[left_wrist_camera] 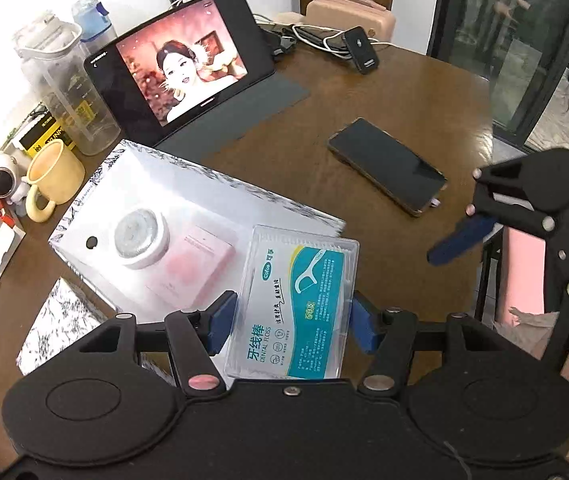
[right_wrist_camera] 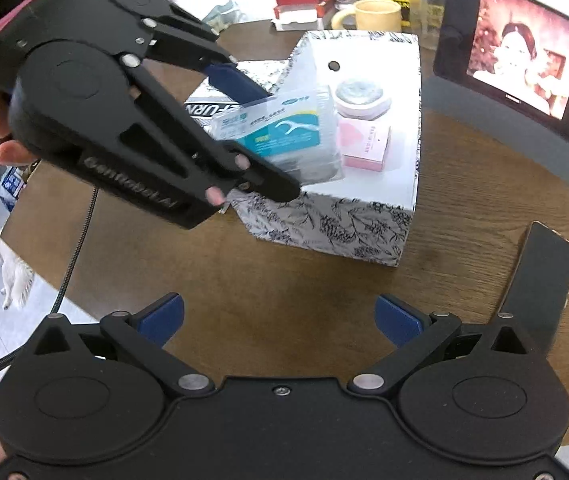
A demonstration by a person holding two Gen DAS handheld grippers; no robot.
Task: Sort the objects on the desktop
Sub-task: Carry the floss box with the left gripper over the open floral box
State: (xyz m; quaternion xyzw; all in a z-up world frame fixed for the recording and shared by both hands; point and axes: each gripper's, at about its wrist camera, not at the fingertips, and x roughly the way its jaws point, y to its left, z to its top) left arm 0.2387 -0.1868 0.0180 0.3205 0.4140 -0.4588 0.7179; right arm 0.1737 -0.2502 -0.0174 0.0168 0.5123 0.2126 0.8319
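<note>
1. Your left tool (left_wrist_camera: 291,322) is clamped on the clear plastic dental floss pick case with the teal and white label (left_wrist_camera: 298,300); its blue pads (left_wrist_camera: 220,320) press the case's two long sides.
2. That case hangs over the near corner of the open white cardboard box with the black floral print (right_wrist_camera: 324,220), tilted, above the box's white inside.
3. Inside the box lie a round white jar with a silvery lid (left_wrist_camera: 141,237) and a flat pink carton (left_wrist_camera: 200,262), touching each other.
4. Your right tool (right_wrist_camera: 280,318) stands wide open with nothing between its blue pads (right_wrist_camera: 162,318), low over the brown wooden bench (right_wrist_camera: 276,276), in front of the box.
5. A black smartphone (left_wrist_camera: 388,166) lies flat, screen up, on the bench to the right of the box.
6. Behind the box a black tablet showing a video (left_wrist_camera: 182,72) stands propped, with a pale yellow mug (left_wrist_camera: 52,174) to its left.
</note>
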